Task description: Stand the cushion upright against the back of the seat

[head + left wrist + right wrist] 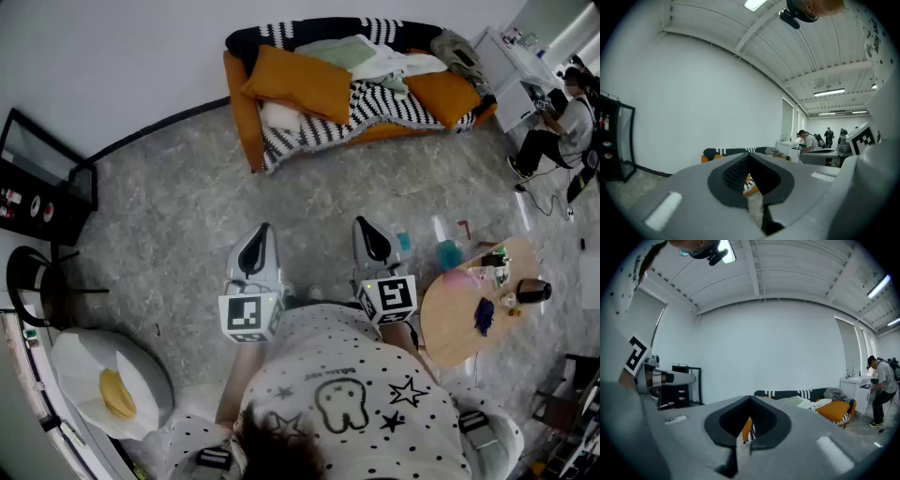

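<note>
The left gripper (260, 234) and right gripper (367, 230) hold their fingers clenched, empty. The orange cushion (298, 82) lies on the sofa (238, 105), well beyond the fingers.

Sofa (242, 117) seat mostly hidden under striped blanket (384, 109), clothes (370, 54). Right of sofa: seated person (561, 124) cut by frame edge (too small for detail). Nearer than sofa: round table (450, 326), small items (506, 281) unidentifiable.
</note>
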A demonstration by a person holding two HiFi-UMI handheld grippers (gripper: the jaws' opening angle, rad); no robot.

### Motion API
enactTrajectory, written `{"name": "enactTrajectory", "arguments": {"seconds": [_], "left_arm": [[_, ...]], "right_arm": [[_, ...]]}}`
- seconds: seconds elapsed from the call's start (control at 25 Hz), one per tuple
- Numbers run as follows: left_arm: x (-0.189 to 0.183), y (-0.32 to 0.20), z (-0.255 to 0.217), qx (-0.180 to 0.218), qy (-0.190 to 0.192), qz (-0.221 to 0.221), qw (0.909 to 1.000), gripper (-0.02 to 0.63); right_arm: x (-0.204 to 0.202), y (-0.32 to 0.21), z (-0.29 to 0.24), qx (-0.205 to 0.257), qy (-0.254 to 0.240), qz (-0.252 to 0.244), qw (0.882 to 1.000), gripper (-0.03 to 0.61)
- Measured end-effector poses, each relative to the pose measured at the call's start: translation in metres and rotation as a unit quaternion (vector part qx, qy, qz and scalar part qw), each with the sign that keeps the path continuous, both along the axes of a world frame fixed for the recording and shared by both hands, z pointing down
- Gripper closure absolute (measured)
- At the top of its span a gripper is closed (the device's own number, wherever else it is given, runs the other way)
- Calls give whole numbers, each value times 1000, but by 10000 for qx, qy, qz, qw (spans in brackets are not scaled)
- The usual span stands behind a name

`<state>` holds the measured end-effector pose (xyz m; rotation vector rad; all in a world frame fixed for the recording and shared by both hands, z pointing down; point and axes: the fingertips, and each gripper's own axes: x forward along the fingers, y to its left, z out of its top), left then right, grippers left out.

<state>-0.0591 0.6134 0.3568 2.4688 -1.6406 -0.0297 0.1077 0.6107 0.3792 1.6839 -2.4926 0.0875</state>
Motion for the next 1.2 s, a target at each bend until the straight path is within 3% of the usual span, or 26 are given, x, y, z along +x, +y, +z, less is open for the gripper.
{"name": "enactTrajectory", "arguments": {"seconds": [0.84,1.2], "left_arm": [[33,14,-13,303,-49,224,9993,617],[62,27,-6,350,30,147,9993,617]], "right_arm": [[24,11,-2,57,-206,-35,9998,578],[44,25,3,111,-349,-366,9987,580]]}}
